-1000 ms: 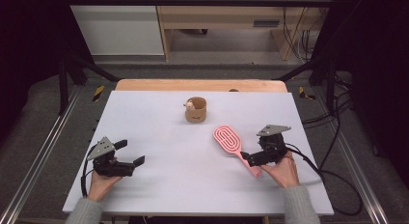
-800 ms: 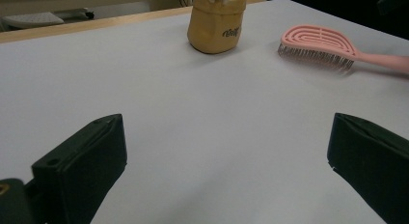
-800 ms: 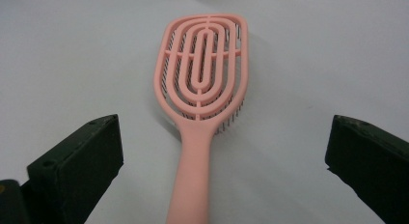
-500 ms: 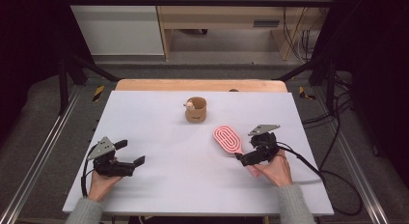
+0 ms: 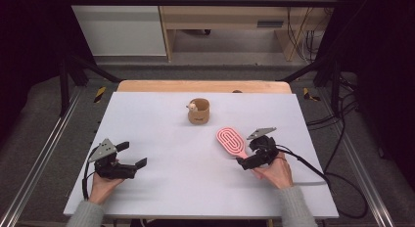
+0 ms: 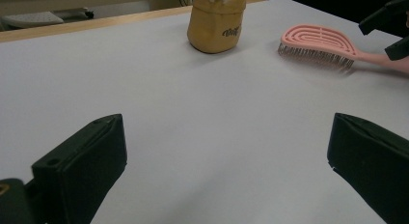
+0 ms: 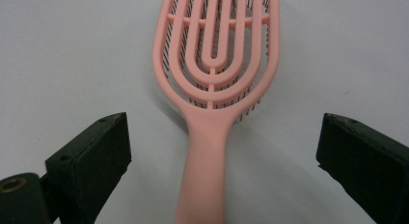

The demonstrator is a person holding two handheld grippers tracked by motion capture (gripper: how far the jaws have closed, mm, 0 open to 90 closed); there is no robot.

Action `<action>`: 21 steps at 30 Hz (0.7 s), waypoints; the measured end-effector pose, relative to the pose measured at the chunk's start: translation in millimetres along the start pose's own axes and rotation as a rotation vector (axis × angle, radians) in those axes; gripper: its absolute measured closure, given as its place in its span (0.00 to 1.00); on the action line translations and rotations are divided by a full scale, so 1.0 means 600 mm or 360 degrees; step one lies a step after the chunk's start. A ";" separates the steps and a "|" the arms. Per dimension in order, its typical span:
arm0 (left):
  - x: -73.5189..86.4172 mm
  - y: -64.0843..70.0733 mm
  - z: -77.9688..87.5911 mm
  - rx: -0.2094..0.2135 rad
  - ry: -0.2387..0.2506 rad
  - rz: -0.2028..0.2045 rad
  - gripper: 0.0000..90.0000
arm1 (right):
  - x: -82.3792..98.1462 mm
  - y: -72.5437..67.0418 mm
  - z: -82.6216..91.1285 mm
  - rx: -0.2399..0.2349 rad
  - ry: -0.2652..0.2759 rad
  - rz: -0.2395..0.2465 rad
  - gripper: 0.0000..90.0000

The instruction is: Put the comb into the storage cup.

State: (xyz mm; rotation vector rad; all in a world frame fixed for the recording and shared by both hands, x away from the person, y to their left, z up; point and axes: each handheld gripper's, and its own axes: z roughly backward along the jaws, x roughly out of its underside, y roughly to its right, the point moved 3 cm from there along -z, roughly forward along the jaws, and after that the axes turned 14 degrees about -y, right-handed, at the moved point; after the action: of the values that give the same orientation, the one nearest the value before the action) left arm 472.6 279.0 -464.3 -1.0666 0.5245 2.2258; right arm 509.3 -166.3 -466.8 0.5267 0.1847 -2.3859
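A pink hairbrush [image 5: 231, 142] lies bristles down on the white table [image 5: 161, 134], right of centre. In the right gripper view its handle [image 7: 205, 161] runs between the two black jaws without touching either. My right gripper [image 5: 248, 153] is open and straddles that handle. The left gripper [image 5: 133, 154] rests near the table's front left, open, with bare table between its jaws [image 6: 226, 151]. From there the hairbrush [image 6: 318, 44] shows far off to the right.
A small tan fabric pouch [image 5: 198, 111] with a pale object poking out stands upright at the table's middle back, also visible as the pouch [image 6: 216, 21]. A wooden strip [image 5: 203, 86] edges the far side. Cables [image 5: 313, 168] trail off the table's right.
The right hand and gripper have shifted left, closer along the brush handle. The brush has stayed about where it was. The left gripper has not moved.
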 end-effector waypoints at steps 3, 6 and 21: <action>0.000 0.000 0.000 -0.0001 -0.0004 -0.0001 0.00 | 0.000 -0.001 -0.003 -0.0010 -0.0014 0.0001 0.10; 0.000 0.001 -0.001 0.0000 -0.0002 -0.0003 0.00 | 0.001 -0.003 -0.008 -0.0004 -0.0037 0.0004 0.12; 0.000 0.000 -0.001 0.0001 -0.0007 -0.0002 0.00 | 0.004 -0.007 -0.018 0.0015 -0.0097 0.0034 0.33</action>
State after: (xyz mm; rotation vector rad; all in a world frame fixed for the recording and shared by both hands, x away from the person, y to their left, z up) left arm 472.8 278.8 -464.8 -1.0614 0.5230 2.2262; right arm 508.3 -161.4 -477.9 0.4573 0.1404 -2.3795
